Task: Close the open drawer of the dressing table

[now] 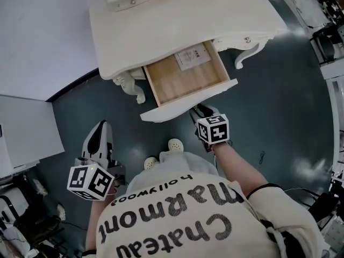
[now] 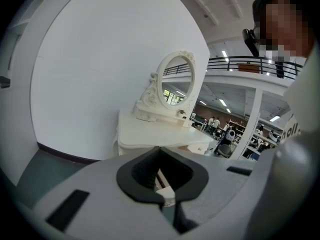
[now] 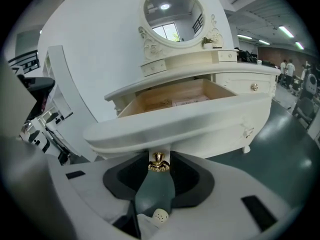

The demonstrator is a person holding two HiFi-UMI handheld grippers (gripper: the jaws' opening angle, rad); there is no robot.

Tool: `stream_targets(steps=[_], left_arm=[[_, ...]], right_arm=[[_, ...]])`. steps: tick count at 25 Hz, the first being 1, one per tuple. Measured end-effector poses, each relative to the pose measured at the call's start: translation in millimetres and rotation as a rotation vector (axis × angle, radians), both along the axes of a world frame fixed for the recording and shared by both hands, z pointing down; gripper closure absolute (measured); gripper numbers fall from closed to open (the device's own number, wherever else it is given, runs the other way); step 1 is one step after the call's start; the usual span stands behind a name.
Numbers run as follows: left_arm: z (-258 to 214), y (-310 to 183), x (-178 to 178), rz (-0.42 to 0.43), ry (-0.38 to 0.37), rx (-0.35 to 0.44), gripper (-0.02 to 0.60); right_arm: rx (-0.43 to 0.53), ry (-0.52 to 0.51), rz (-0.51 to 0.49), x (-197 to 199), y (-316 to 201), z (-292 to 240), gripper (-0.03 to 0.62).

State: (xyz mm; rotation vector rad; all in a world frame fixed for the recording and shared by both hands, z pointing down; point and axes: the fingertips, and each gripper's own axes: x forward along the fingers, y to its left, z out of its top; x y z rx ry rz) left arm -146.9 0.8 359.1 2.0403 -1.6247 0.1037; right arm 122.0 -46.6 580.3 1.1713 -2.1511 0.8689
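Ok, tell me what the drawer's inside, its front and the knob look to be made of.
Drawer inside: bare light wood, matte; grain lines show.
Drawer front: probably painted wood, cream, smooth satin; no grain visible.
Knob: likely brass-coloured metal, glossy; it glints gold.

Drawer (image 1: 183,82) bare matt wood inside; knob (image 3: 158,162) shiny metal.

Open-plan lab hall: mezzanine railing (image 2: 240,60), strip lights (image 3: 286,31), workstations (image 2: 220,130).
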Motion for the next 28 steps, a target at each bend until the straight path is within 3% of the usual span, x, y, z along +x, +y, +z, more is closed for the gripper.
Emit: stream_targets(steps=[28], left_arm=[[-2, -10, -9, -0.089, -0.02, 0.01, 0.574]], right_arm=[[0.013, 0.056, -0.089, -26, -61, 3, 0.45]])
